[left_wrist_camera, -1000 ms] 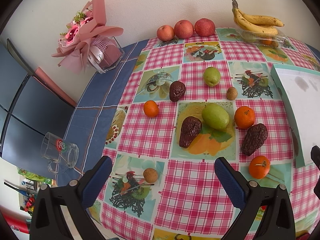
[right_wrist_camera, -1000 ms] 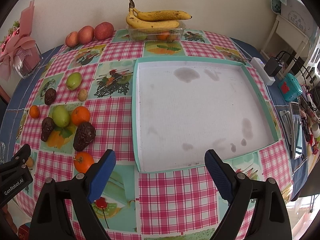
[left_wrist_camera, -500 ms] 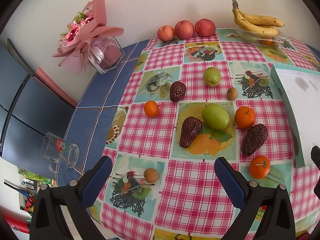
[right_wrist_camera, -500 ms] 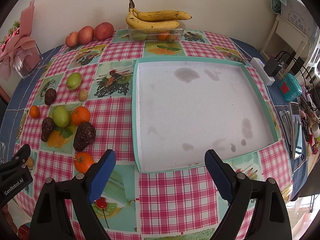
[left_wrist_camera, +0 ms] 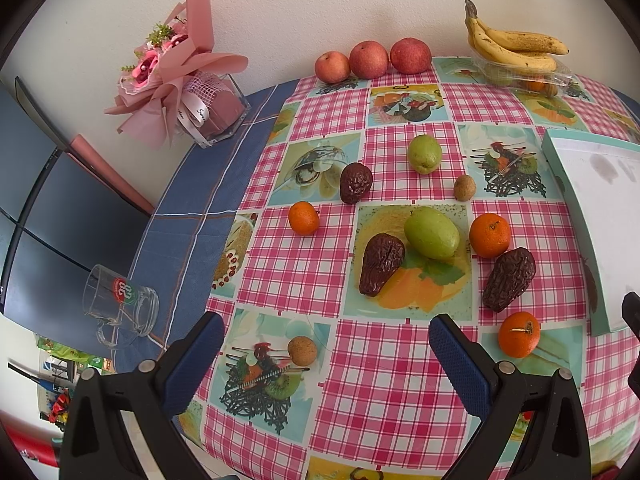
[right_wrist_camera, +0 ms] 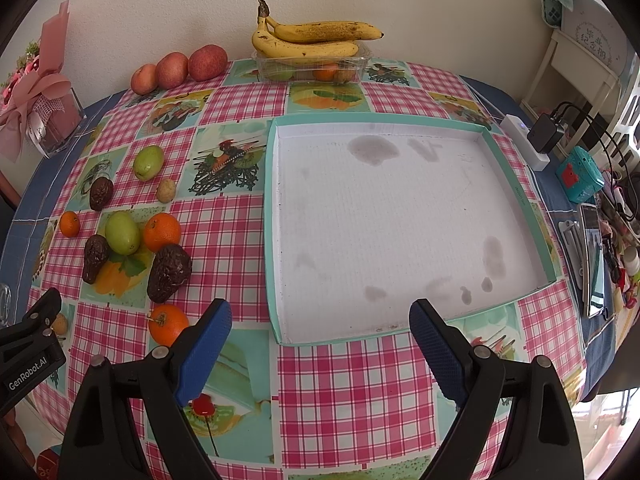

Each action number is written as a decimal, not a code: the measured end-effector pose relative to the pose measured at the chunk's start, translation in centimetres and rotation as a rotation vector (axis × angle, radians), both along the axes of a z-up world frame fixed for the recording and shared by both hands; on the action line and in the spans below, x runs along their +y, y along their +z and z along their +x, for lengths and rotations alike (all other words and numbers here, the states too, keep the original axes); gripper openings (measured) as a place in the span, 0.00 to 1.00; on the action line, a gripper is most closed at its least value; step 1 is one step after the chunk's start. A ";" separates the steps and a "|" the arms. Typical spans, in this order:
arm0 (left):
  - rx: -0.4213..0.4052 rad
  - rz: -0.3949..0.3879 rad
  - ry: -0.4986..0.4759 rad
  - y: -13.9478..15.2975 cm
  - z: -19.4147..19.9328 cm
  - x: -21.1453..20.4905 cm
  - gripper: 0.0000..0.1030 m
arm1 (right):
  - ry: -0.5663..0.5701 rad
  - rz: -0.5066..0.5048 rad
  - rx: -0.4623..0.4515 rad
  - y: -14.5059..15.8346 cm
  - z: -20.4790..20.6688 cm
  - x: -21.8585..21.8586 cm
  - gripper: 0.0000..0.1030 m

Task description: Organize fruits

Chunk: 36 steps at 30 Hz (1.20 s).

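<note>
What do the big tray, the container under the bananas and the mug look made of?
Tray: likely cardboard, matte white inside with stains, teal rim. Container under the bananas: thin clear plastic, glossy, fruit visible through it. Mug: clear glass, see-through with a printed logo.

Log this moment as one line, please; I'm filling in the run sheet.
phase: pre-grasp | left claw: open, empty | right claw: open, empty | tray: no fruit | loose fruit: on tablecloth
</note>
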<state>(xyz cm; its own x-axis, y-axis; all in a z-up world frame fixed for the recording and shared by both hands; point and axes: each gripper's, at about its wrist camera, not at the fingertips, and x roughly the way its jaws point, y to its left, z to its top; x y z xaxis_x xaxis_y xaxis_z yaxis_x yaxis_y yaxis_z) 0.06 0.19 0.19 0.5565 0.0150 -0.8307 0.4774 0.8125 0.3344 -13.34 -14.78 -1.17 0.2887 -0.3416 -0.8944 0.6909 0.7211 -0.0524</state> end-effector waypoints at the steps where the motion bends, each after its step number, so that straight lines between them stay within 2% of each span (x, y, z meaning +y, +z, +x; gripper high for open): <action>1: 0.000 0.000 0.000 0.0 0.0 0.0 1.00 | 0.000 0.000 0.000 0.0 0.0 0.0 0.88; 19: -0.001 -0.007 0.010 0.1 0.2 0.2 1.00 | 0.005 0.005 -0.001 -0.2 0.0 0.1 0.88; 27: 0.028 -0.067 0.126 -0.1 2.3 2.5 1.00 | 0.067 0.062 -0.045 -0.3 1.4 0.8 0.88; 33: 0.106 -0.107 0.258 -1.7 4.9 5.4 1.00 | 0.154 0.140 -0.094 -0.5 3.7 2.6 0.88; 36: 0.175 -0.134 0.314 -3.1 6.1 6.7 0.94 | 0.183 0.163 -0.090 -1.0 4.9 3.4 0.88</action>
